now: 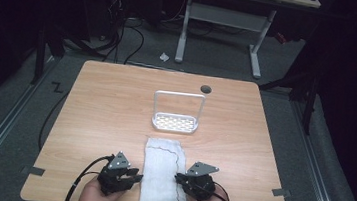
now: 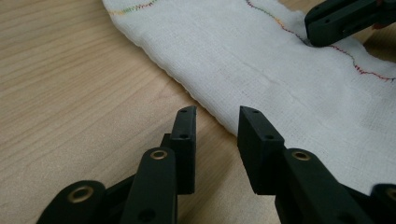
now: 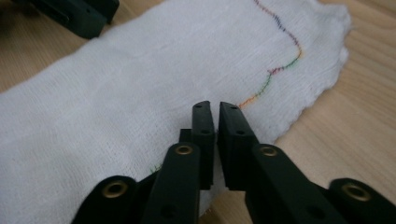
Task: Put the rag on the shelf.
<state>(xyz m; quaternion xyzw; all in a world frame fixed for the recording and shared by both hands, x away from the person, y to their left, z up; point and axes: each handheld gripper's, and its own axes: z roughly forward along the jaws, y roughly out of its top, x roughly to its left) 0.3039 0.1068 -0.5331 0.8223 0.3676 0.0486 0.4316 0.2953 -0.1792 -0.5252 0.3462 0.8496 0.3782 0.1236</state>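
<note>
My two tongs sit on each side of the white cloth.

The cloth lies folded long and flat at the near edge of the table, so I can grab both long sides. My left tongs are spread beside its edge, pinching nothing. My right tongs are open just a crack over the cloth. The little white rack waits farther back.

White cloth near end cut off by bottom edge, both forearms cut off there too
</note>
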